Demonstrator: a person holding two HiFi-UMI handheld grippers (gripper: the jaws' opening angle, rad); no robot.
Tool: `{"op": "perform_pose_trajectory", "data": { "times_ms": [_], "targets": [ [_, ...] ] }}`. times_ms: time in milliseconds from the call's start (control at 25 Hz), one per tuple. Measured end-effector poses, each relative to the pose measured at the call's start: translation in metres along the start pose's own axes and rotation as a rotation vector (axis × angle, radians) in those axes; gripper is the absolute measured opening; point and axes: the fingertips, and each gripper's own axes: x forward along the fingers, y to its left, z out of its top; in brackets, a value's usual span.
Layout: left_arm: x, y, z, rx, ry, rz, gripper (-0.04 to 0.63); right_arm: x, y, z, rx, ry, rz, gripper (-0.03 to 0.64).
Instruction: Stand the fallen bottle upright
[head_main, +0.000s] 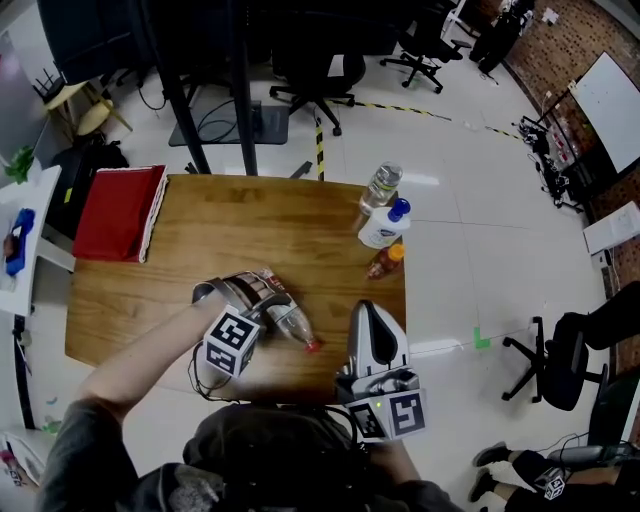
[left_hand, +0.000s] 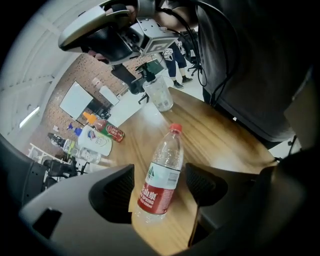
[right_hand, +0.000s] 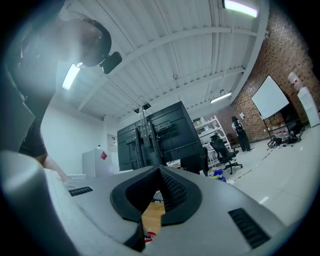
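A rectangular brown wooden table (head_main: 250, 215) fills the head view, with a flat red folded cloth (head_main: 118, 213) at its far left corner. The grey 2-jaw left gripper (left_hand: 160, 187) points steeply down over the near half of the table, its jaws spread wide to either side of the fallen clear plastic bottle with a red label and red cap (left_hand: 167, 160). The black ribbed pads (left_hand: 202, 182) flank the labelled section near the base without pressing on it. The bottle lies on its side on the bare wood, cap towards the near right. Just beside that cap, the grey right gripper (head_main: 368, 310) is held roughly level, its jaws closed together on nothing. At the far right edge stand 3 smaller bottles: a clear one (head_main: 381, 185), a white one with a blue cap (head_main: 385, 226) and a brown one with an orange cap (head_main: 386, 260). The likely risk: 1 pad landing first would roll the round bottle out of line, perhaps towards the near edge, and a hard squeeze could buckle its thin wall
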Motion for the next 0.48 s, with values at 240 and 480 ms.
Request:
{"op": "perform_pose_trajectory", "data": {
  "times_ms": [240, 480],
  "targets": [
    [0.017, -0.004, -0.009, 0.019, 0.038, -0.097, 0.359, 0.005, -0.013, 0.000, 0.002, -0.013, -0.032, 0.005],
    [0.033, -0.001, -0.014, 0.059, 0.063, -0.150, 0.383, 0.006, -0.023, -0.008, -0.006, 0.008, -0.043, 0.006]
  ]
}}
